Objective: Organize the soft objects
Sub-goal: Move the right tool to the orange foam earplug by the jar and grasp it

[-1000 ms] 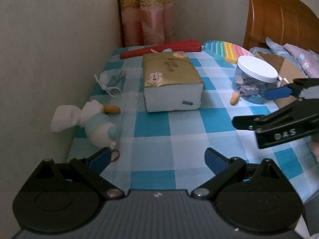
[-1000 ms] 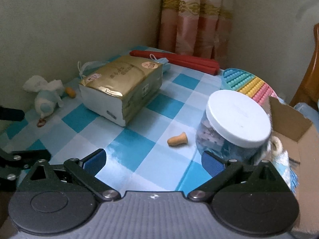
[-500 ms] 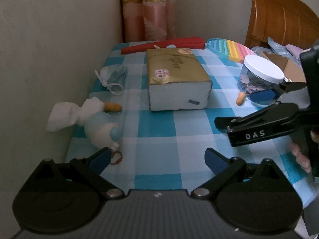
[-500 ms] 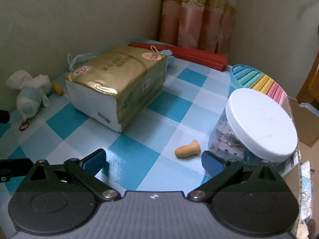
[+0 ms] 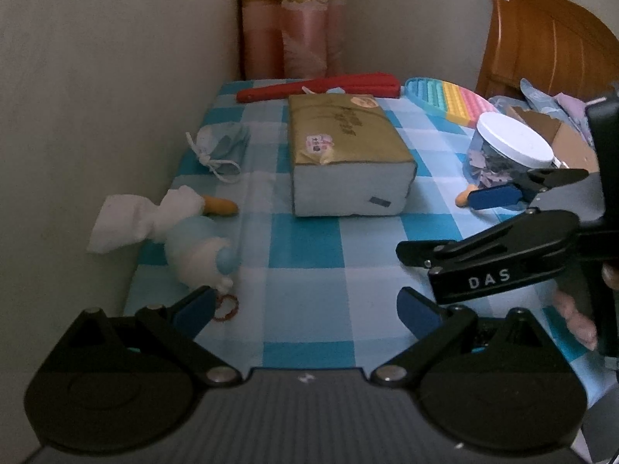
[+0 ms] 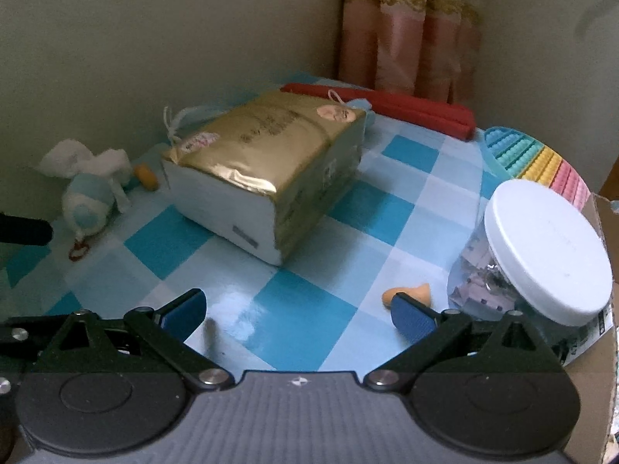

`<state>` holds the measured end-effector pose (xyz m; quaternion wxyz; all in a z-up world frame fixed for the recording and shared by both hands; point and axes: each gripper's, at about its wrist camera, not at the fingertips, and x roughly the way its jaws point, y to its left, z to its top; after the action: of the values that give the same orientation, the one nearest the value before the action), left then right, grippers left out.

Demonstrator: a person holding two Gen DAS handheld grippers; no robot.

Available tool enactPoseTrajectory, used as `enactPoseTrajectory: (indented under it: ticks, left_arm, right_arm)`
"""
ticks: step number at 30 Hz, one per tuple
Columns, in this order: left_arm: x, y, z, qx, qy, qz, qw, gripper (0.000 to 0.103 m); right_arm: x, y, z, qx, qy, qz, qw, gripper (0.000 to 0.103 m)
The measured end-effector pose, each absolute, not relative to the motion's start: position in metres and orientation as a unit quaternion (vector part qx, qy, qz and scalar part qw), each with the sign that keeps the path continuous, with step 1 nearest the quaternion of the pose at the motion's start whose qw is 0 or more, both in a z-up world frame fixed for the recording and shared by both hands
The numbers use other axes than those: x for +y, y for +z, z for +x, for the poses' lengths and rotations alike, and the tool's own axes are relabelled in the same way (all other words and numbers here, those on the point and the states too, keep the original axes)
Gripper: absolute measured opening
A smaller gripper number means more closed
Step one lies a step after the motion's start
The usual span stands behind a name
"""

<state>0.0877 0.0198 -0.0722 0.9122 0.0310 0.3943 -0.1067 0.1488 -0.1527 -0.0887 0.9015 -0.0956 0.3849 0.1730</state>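
Both tools held low over the near edge of the desk (image 5: 305, 259), which carries a blue-and-white checked cloth. Our left tool (image 5: 305, 309) has its jaws spread wide with nothing between them; our right tool (image 6: 298, 315) is likewise spread and empty. The plush duck (image 5: 193, 239) lies on its side at the left edge against the wall, just beyond the left tool's left finger. A folded face mask (image 5: 224, 147) sits farther along that same edge. The gold tissue pack (image 5: 344, 154) rests mid-desk. An orange foam earplug (image 6: 408, 294) lies just beside the white-lidded jar (image 6: 541, 266) near the right edge, touching the tip of the right tool's right finger as we see it. A rainbow pop mat (image 5: 448, 100) occupies the far right corner.
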Motion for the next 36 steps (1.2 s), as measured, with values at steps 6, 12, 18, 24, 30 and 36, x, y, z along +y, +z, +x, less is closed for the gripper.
enactPoseTrajectory:
  ticks: [6,12,18,24,30,36]
  left_arm:
    - [0.02,-0.072,0.087,0.394,-0.11,0.026,0.912,0.1]
    - [0.02,-0.072,0.087,0.394,-0.11,0.026,0.912,0.1]
    - [0.018,-0.072,0.088,0.394,-0.111,0.027,0.912,0.1]
    - [0.015,-0.073,0.089,0.395,-0.112,0.031,0.911,0.1]
    - [0.016,-0.074,0.089,0.396,-0.104,0.034,0.912,0.1]
    - [0.022,-0.075,0.09,0.388,-0.07,0.032,0.918,0.097]
  right_arm:
    - [-0.156,-0.087,0.147,0.361,0.137,-0.129,0.913,0.103]
    - [-0.165,-0.094,0.151,0.37,0.118,-0.127,0.913,0.098]
    - [-0.171,-0.092,0.15,0.376,0.099,-0.1,0.916,0.084]
    - [-0.174,-0.093,0.151,0.372,0.079,-0.075,0.922,0.067]
    - [-0.178,-0.092,0.152,0.367,0.06,-0.07,0.926,0.043]
    - [-0.181,-0.091,0.151,0.368,0.059,-0.067,0.926,0.039]
